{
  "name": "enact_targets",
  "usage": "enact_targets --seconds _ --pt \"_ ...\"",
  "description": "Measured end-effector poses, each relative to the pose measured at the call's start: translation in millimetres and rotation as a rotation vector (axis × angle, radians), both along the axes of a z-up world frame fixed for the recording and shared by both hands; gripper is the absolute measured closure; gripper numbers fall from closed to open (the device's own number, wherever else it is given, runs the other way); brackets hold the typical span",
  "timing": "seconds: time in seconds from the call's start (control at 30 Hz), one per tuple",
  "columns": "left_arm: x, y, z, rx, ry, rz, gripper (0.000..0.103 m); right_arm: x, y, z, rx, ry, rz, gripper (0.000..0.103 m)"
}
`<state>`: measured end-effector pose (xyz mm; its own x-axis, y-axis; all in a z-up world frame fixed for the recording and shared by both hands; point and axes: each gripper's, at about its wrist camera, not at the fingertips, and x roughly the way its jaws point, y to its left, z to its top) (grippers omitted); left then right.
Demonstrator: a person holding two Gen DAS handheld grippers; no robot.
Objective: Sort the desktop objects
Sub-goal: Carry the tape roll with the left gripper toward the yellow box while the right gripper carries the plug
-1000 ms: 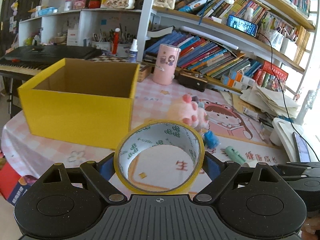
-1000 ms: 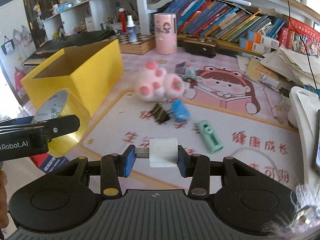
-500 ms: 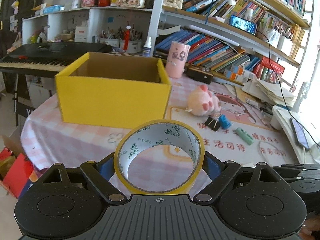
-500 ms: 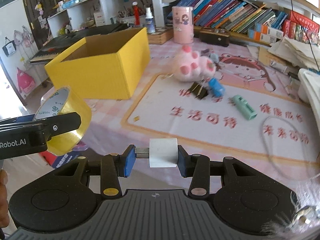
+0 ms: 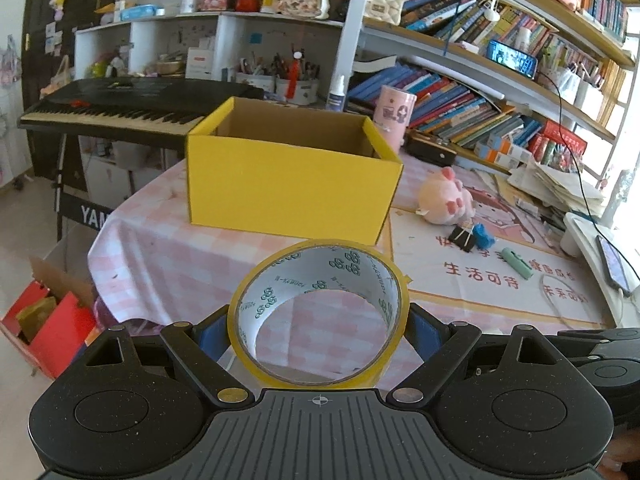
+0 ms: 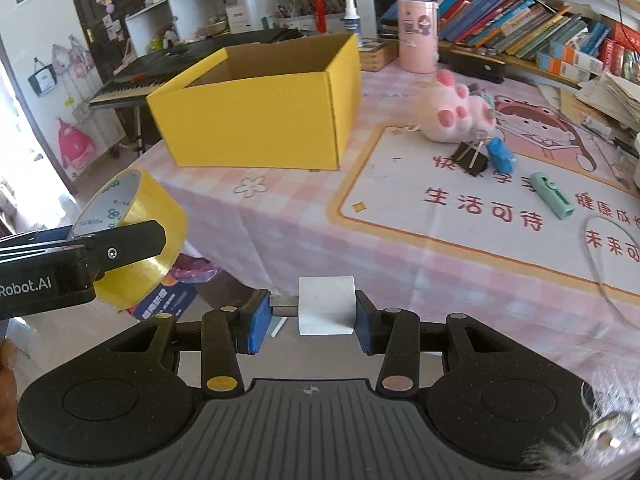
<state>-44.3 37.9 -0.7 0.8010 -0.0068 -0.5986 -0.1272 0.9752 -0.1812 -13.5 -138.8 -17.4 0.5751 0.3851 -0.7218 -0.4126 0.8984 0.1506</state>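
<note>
Cluttered pink desk (image 6: pixel 304 208): left gripper (image 5: pixel 319 324) clamps a tape roll (image 5: pixel 319 312), right gripper (image 6: pixel 308 318) grips a white block (image 6: pixel 326 310), both probably bound next for the open yellow box (image 5: pixel 292 188).

Black keyboard (image 5: pixel 120 110) behind table; bookshelves (image 5: pixel 480 92) along wall; phone (image 5: pixel 614 266) at right.

Bright daylight flooded both sharp views, glare whitening the far edges, while fisheye distortion bowed the bookshelves (image 5: pixel 500 92).
</note>
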Motion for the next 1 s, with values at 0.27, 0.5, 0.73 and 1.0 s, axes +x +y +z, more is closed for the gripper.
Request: enact_targets --seconds 0.27,0.5,0.73,1.0 --pt "-7.2 11.5 2.1 -0.010 -0.020 0.023 0.013 -4.5 15.6 2.1 -0.016 -0.009 0.033 0.063" --pt "-8.3 21.1 3.2 -0.015 -0.032 0.048 0.013 -4.2 27.3 5.7 -0.024 -0.030 0.065 0.063" --pt "-5.5 26.5 4.4 -0.010 -0.040 0.052 0.013 0.3 35.4 8.5 -0.026 -0.045 0.081 0.063" --pt "0.3 29.3 6.9 -0.007 -0.052 0.040 0.013 5.2 37.7 10.6 -0.025 -0.049 0.076 0.063"
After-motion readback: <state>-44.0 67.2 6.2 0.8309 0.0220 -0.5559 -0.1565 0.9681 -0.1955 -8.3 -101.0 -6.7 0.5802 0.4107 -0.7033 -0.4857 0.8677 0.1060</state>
